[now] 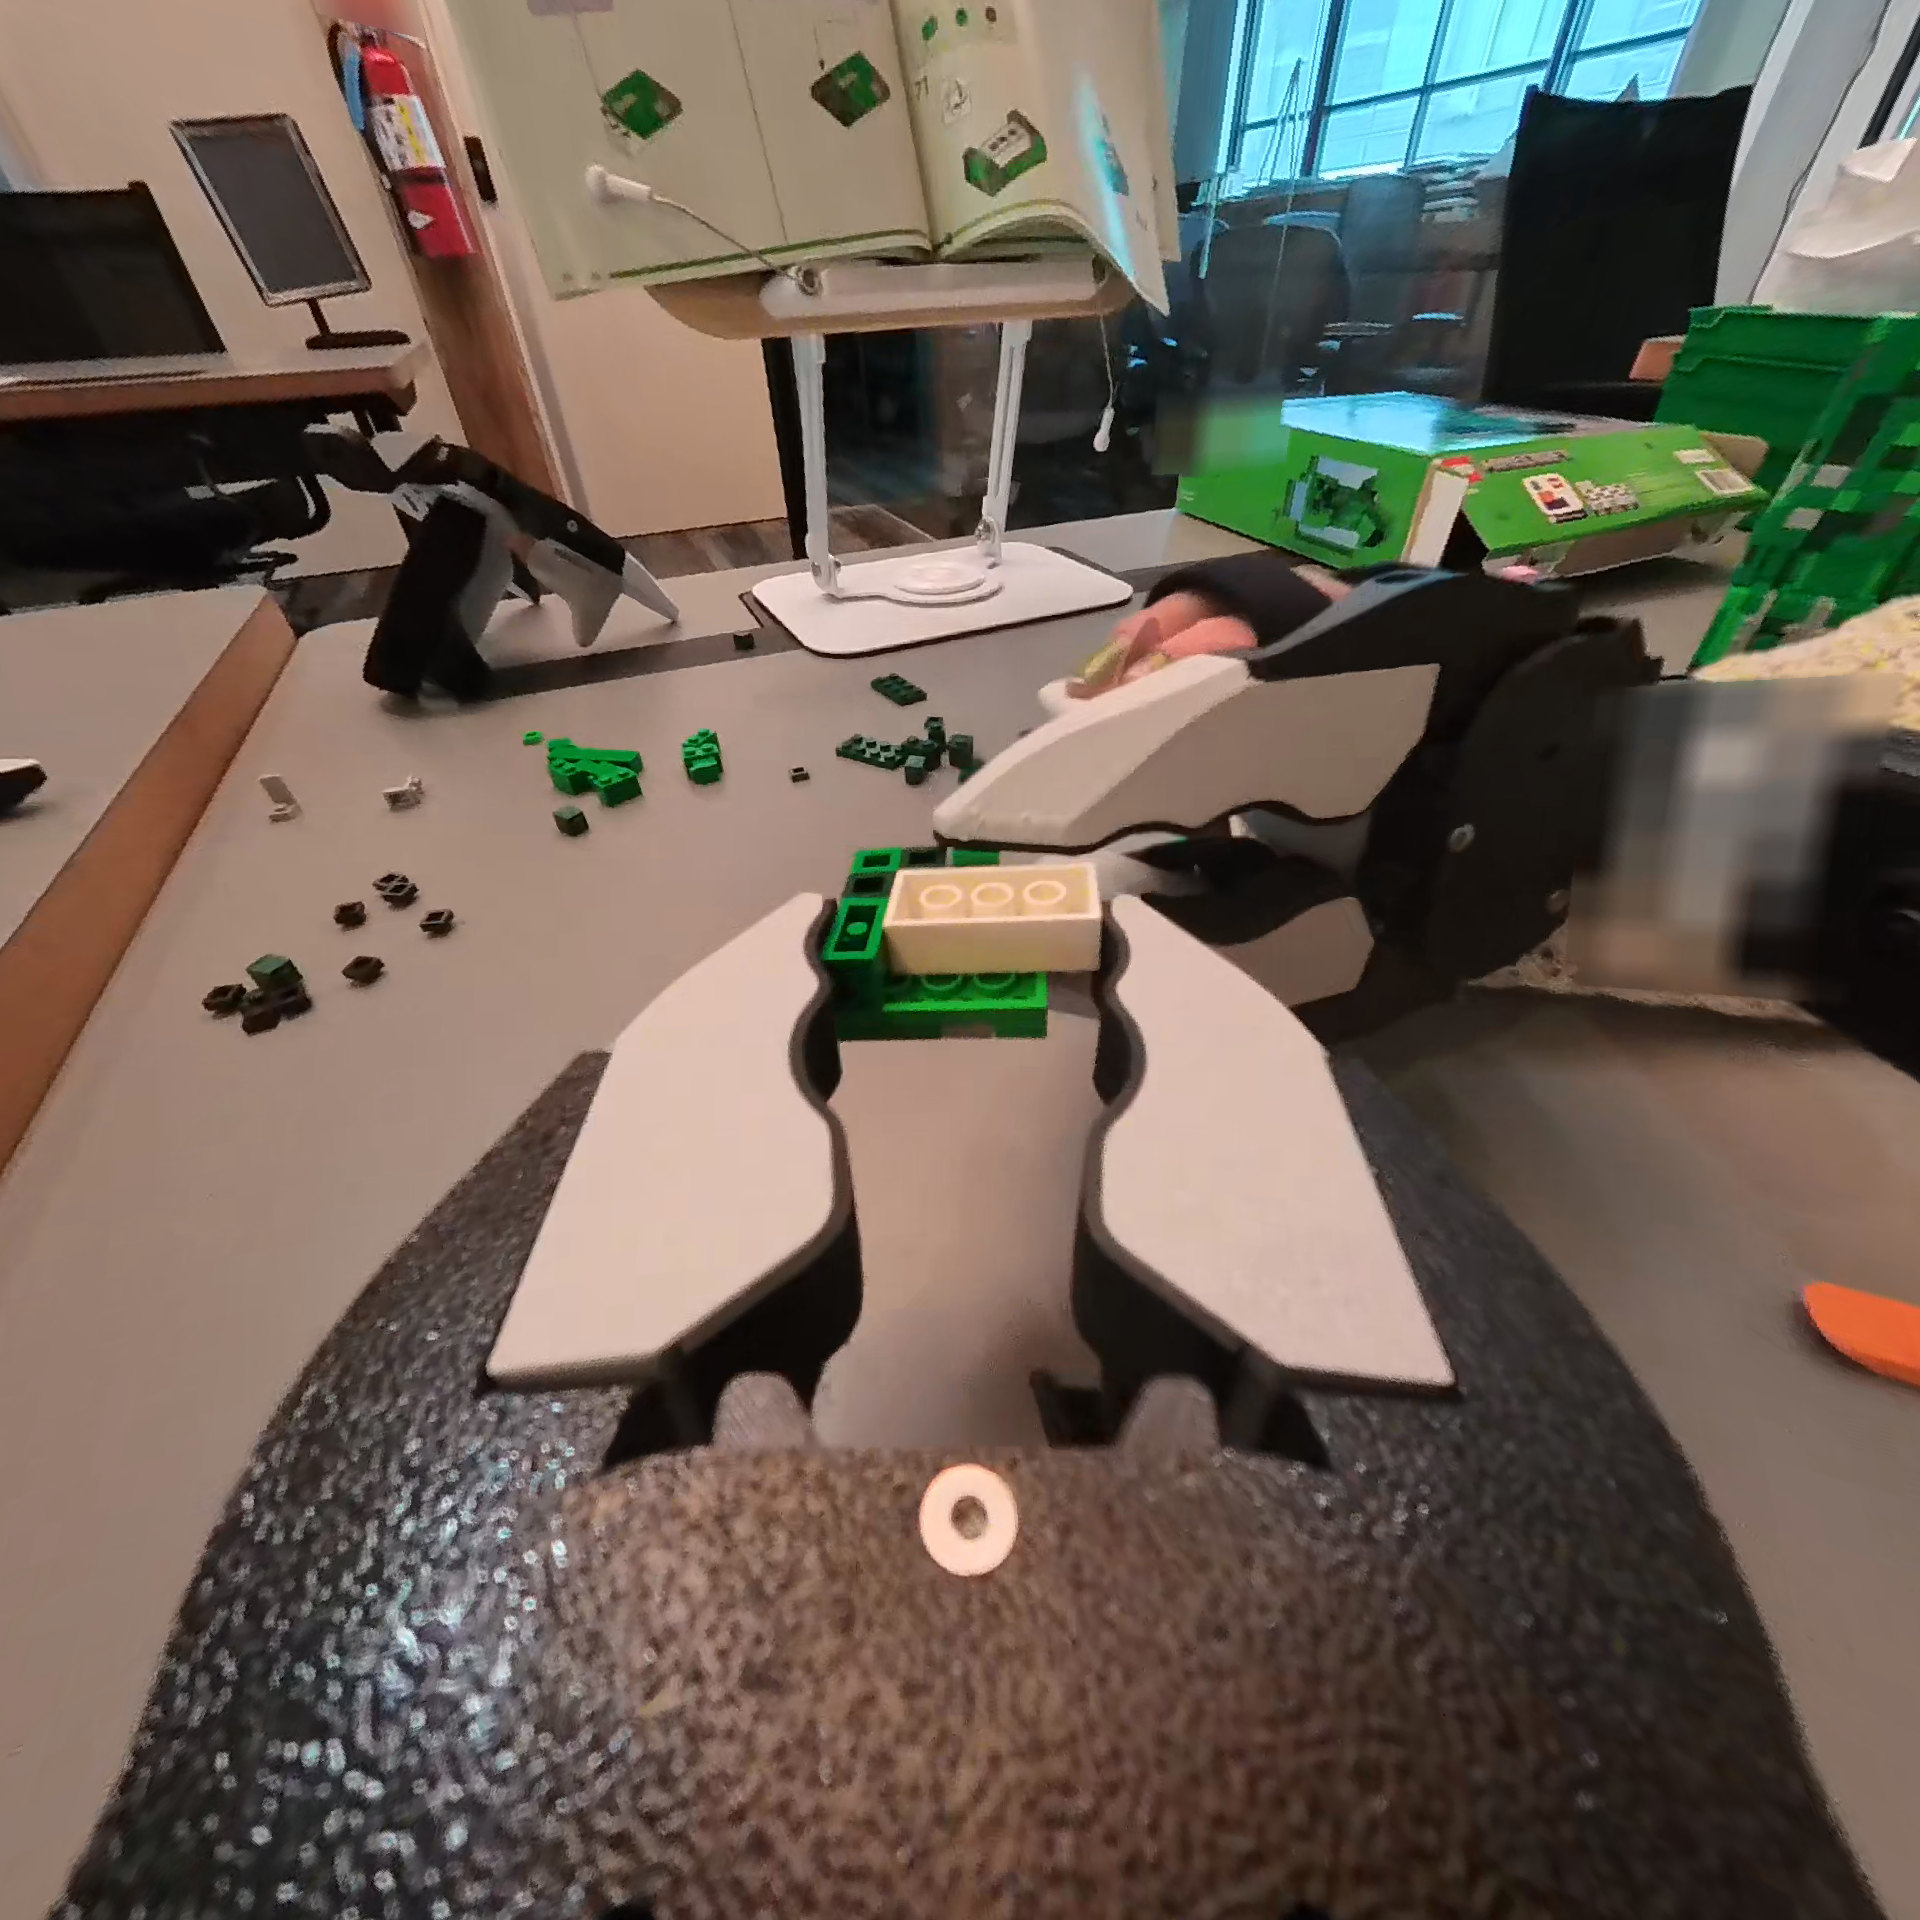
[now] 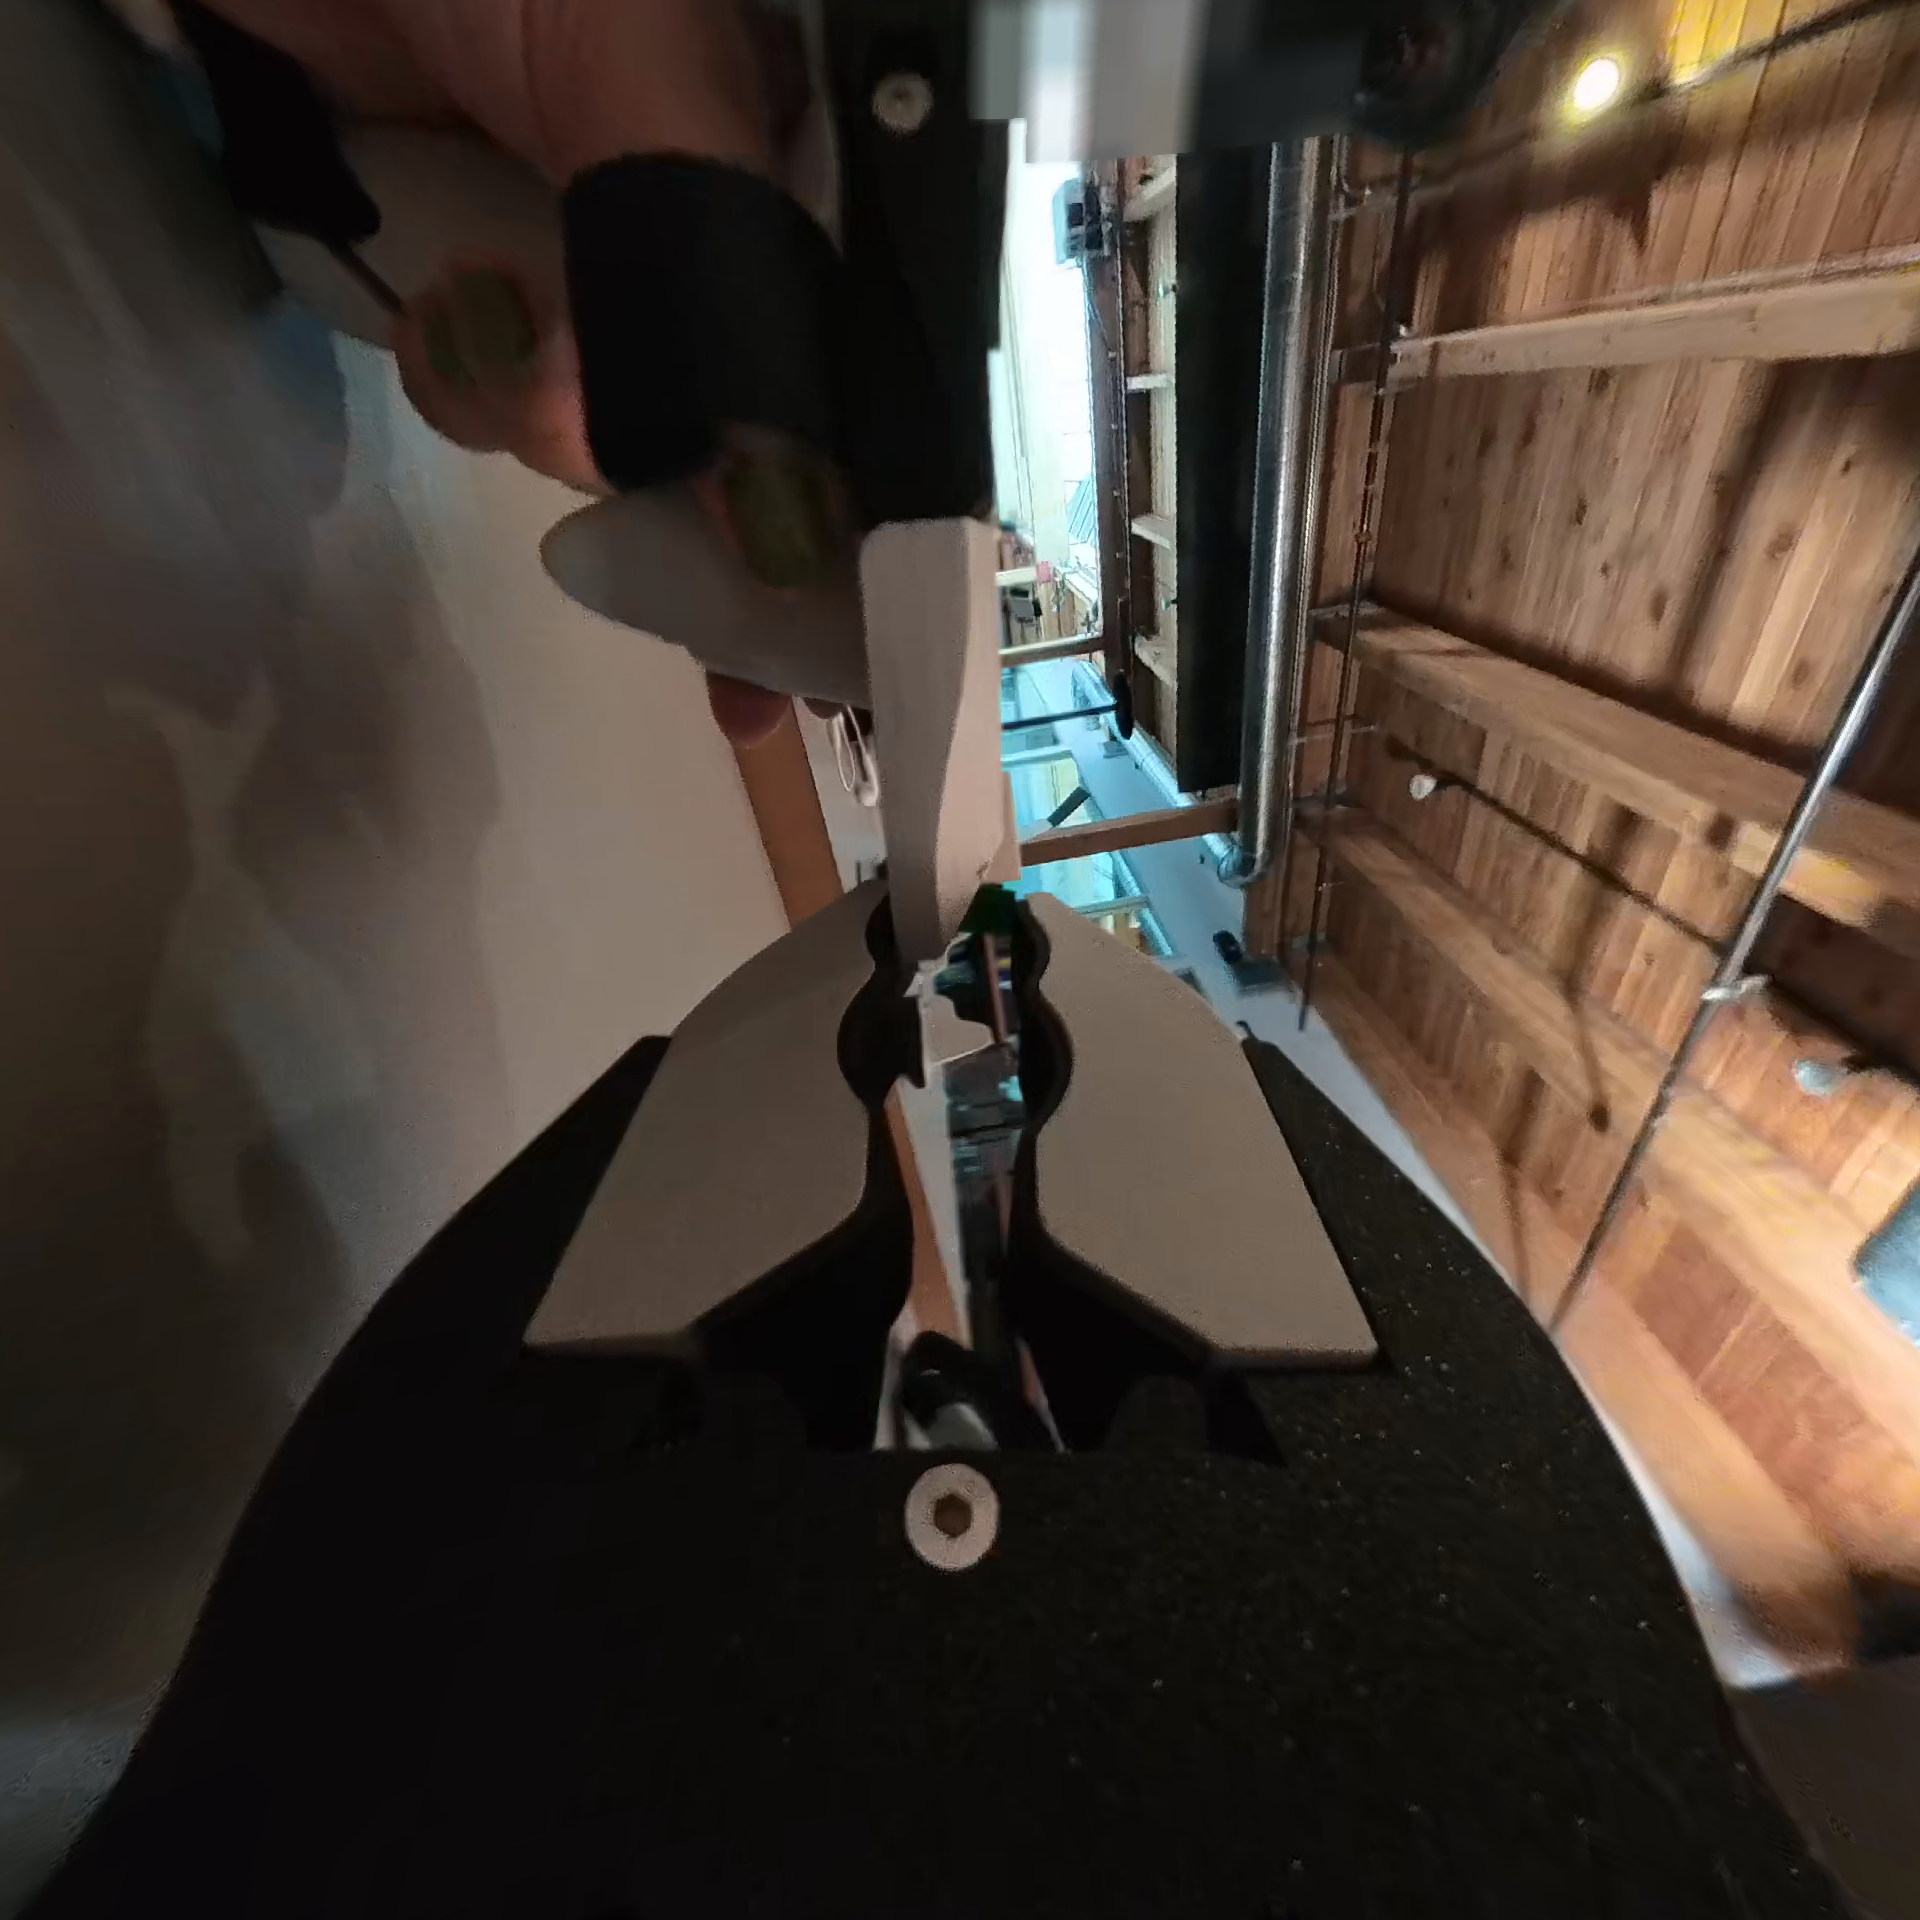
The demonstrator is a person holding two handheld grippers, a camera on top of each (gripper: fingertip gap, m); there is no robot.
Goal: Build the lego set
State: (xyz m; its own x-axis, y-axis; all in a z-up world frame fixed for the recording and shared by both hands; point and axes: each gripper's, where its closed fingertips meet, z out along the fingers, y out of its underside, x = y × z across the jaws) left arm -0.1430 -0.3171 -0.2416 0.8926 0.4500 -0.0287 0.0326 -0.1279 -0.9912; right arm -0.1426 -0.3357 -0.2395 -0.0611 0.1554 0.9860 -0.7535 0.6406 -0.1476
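My left gripper (image 1: 966,935) is shut on a small green lego assembly (image 1: 935,1003), with one finger on each side of it. A white brick (image 1: 992,920) sits on the assembly with its hollow underside showing. My right gripper (image 1: 1029,857) comes in from the right, rolled on its side, with one finger behind the brick and the other partly hidden. In the right wrist view my right gripper (image 2: 956,935) has its jaws close together around a white brick edge (image 2: 920,1023) and a bit of green (image 2: 987,912). The left gripper's finger (image 2: 925,727) reaches in there.
Loose green bricks (image 1: 592,774), dark green bricks (image 1: 904,748) and small black pieces (image 1: 270,992) lie on the grey table. An open instruction book (image 1: 831,135) stands on a white stand (image 1: 935,592). A spare gripper (image 1: 499,582), a green box (image 1: 1455,478) and an orange tool (image 1: 1870,1340) are nearby.
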